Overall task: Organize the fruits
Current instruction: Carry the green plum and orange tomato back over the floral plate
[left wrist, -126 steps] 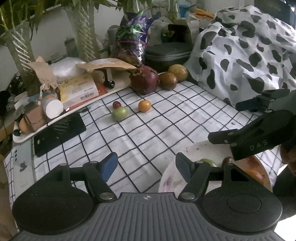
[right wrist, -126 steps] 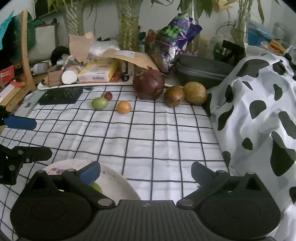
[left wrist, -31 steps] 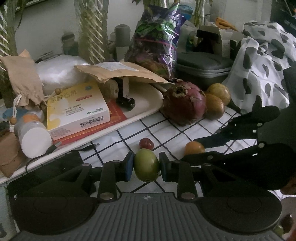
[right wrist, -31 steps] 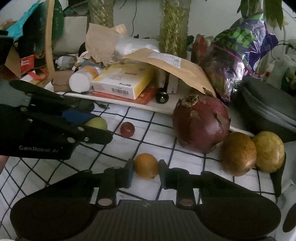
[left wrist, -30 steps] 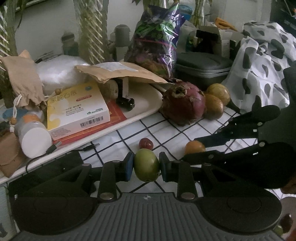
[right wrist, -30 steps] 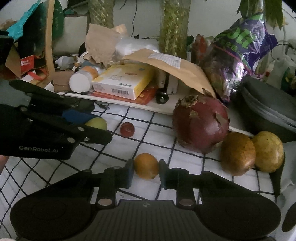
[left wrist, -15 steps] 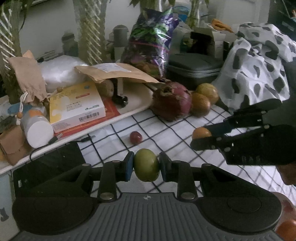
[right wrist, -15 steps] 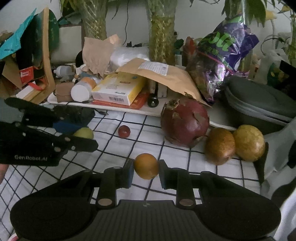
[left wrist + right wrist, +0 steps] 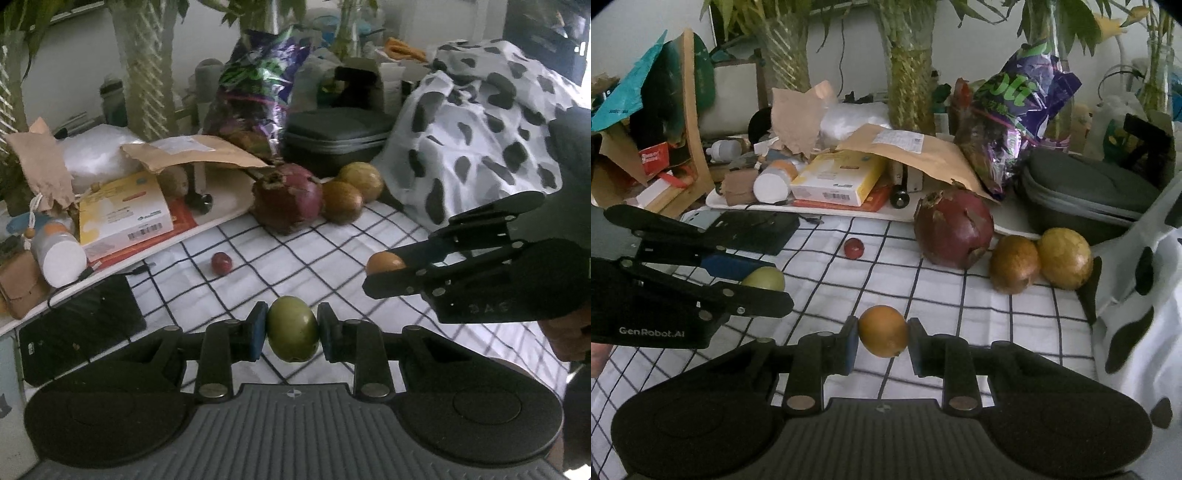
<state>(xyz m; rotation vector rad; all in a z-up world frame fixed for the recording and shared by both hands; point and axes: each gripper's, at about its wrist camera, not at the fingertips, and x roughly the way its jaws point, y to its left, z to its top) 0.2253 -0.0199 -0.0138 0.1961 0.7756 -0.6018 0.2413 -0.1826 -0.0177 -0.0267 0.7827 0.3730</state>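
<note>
We hold two fruits, both clear of checked cloth [image 9: 960,302]. Left gripper [image 9: 291,330] clamped on green fruit [image 9: 293,328]; right gripper [image 9: 882,338] clamped on orange fruit [image 9: 882,335].

Carry well, our view: keep squeeze steady, travel level, keep arms apart, lower before release.

Green fruit: oval, long axis upright between pads. Orange fruit: near round, no clear axis.

Small red fruit [image 9: 221,263] left on cloth, far side.

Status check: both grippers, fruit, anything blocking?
Left gripper shut on green fruit. Right gripper shut on orange fruit. Small red fruit left on cloth. Nothing blocking.
</note>
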